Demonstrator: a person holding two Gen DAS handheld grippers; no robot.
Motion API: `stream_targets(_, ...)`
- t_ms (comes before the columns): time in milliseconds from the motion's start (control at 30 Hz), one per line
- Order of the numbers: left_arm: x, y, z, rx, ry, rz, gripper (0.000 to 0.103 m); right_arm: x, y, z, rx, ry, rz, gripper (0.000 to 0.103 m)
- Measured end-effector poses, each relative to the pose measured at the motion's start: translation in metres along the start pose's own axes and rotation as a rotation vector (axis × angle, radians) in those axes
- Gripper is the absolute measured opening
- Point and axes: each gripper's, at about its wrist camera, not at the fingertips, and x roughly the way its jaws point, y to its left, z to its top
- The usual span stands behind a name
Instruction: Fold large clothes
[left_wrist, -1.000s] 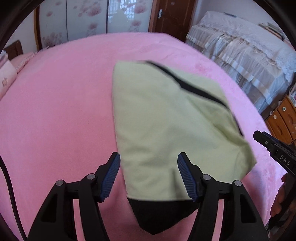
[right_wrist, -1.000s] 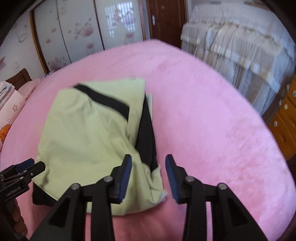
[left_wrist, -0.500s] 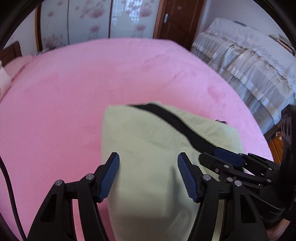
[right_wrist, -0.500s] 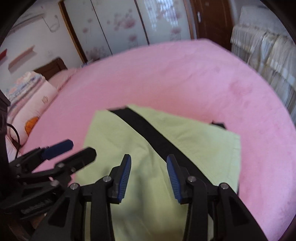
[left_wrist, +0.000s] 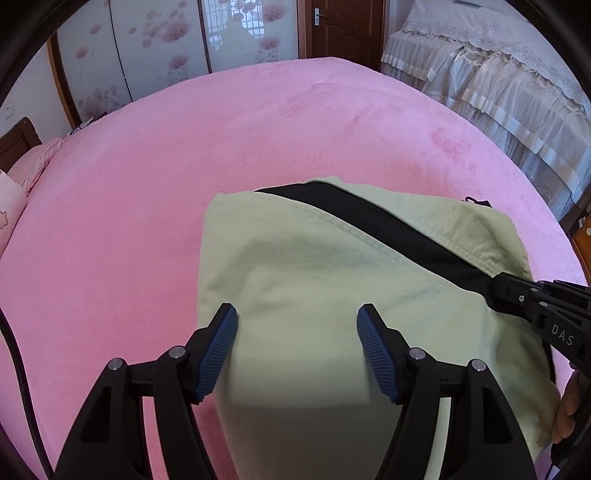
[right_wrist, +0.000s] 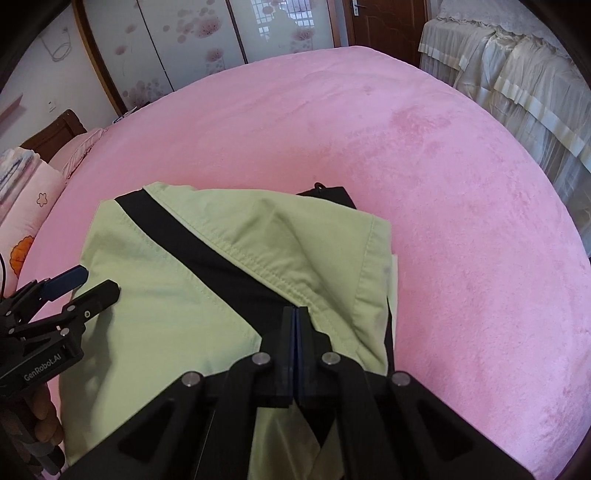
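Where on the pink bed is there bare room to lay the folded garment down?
Bare pink blanket runs beyond the green garment toward the sliding doors, and to its right toward the frilled bed. Near edge is crowded: left gripper open above it, right gripper shut on it.

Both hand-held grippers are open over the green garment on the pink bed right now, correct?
Not quite. Only the left hand-held gripper is open, its jaws spread wide over the green garment on the pink bed. The right hand-held gripper is shut, jaws pressed together at the garment's black stripe, as the right wrist view shows.
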Motion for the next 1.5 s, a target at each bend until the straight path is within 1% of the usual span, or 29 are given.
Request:
stream_targets(67, -0.011, 0.002, 0.006, -0.002, 0.007, -0.023, 0.068, -0.021, 0.003, 0.001, -0.004, -0.023, 0.001, 0.009)
stream_targets(100, -0.021, 0.003, 0.008, 0.003, -0.001, -0.03, 0.068, -0.036, 0.004, 0.002, -0.002, -0.043, 0.012, 0.016)
stream_targets(133, -0.032, 0.003, 0.009, 0.008, -0.012, -0.034, 0.068, -0.049, 0.003, 0.003, 0.002, -0.063, 0.023, 0.024)
stream_targets(167, -0.046, 0.002, 0.01, 0.015, -0.026, -0.04, 0.071, -0.066, 0.003, 0.003, 0.004, -0.088, 0.028, 0.029)
stream_targets(200, -0.064, 0.003, 0.011, 0.019, -0.042, -0.045, 0.074, -0.085, 0.004, 0.003, 0.005, -0.118, 0.025, 0.04)
stream_targets(233, -0.077, 0.004, 0.012, 0.019, -0.056, -0.049, 0.081, -0.102, 0.005, 0.003, 0.008, -0.146, 0.026, 0.049)
stream_targets(267, -0.093, 0.005, 0.013, 0.017, -0.073, -0.056, 0.085, -0.122, 0.005, 0.002, 0.011, -0.175, 0.035, 0.053)
stream_targets(300, -0.11, 0.006, 0.014, 0.012, -0.088, -0.063, 0.086, -0.14, 0.006, 0.001, 0.013, -0.196, 0.043, 0.061)
stream_targets(333, -0.129, 0.008, 0.015, 0.006, -0.104, -0.071, 0.088, -0.158, 0.007, -0.001, 0.012, -0.219, 0.045, 0.066)
stream_targets(367, -0.143, 0.01, 0.015, -0.002, -0.115, -0.075, 0.089, -0.174, 0.009, -0.002, 0.007, -0.237, 0.041, 0.068)
stream_targets(433, -0.172, 0.013, 0.015, -0.016, -0.138, -0.088, 0.091, -0.203, 0.011, -0.004, -0.01, -0.264, 0.03, 0.074)
stream_targets(500, -0.198, 0.015, 0.017, -0.026, -0.155, -0.107, 0.095, -0.23, 0.013, -0.006, -0.021, -0.288, 0.03, 0.078)
stream_targets(567, -0.221, 0.013, 0.014, -0.034, -0.178, -0.117, 0.096, -0.25, 0.017, -0.01, -0.043, -0.3, 0.032, 0.078)
stream_targets(633, -0.239, 0.013, 0.009, -0.039, -0.198, -0.109, 0.096, -0.267, 0.02, -0.016, -0.06, -0.32, 0.017, 0.078)
stream_targets(733, -0.254, 0.009, 0.0, -0.025, -0.208, -0.107, 0.099, -0.281, 0.018, -0.024, -0.059, -0.328, 0.02, 0.078)
stream_targets(833, -0.256, 0.003, -0.013, -0.003, -0.191, -0.107, 0.1, -0.282, 0.013, -0.031, -0.052, -0.315, 0.001, 0.078)
stream_targets(933, -0.251, -0.001, -0.025, 0.008, -0.179, -0.102, 0.1, -0.277, 0.007, -0.039, -0.055, -0.283, 0.023, 0.078)
stream_targets(1000, -0.245, -0.002, -0.032, 0.0, -0.188, -0.112, 0.1, -0.271, 0.003, -0.046, -0.059, -0.267, 0.02, 0.078)
stream_targets(1067, -0.235, 0.002, -0.038, -0.014, -0.183, -0.138, 0.1, -0.26, -0.003, -0.051, -0.058, -0.239, 0.027, 0.078)
stream_targets(1233, -0.19, 0.009, -0.057, -0.06, -0.109, -0.248, 0.1, -0.22, -0.021, -0.061, -0.024, -0.141, 0.055, 0.078)
stream_targets(1300, -0.166, 0.015, -0.065, -0.095, -0.063, -0.288, 0.1, -0.197, -0.029, -0.064, -0.018, -0.09, 0.064, 0.078)
stream_targets(1367, -0.14, 0.021, -0.073, -0.128, -0.015, -0.353, 0.1, -0.174, -0.037, -0.067, -0.005, -0.038, 0.079, 0.078)
stream_targets(1433, -0.114, 0.023, -0.078, -0.135, 0.055, -0.371, 0.1, -0.15, -0.046, -0.069, 0.023, 0.019, 0.108, 0.078)
stream_targets(1500, -0.093, 0.026, -0.083, -0.143, 0.095, -0.387, 0.1, -0.127, -0.053, -0.071, 0.048, 0.067, 0.139, 0.078)
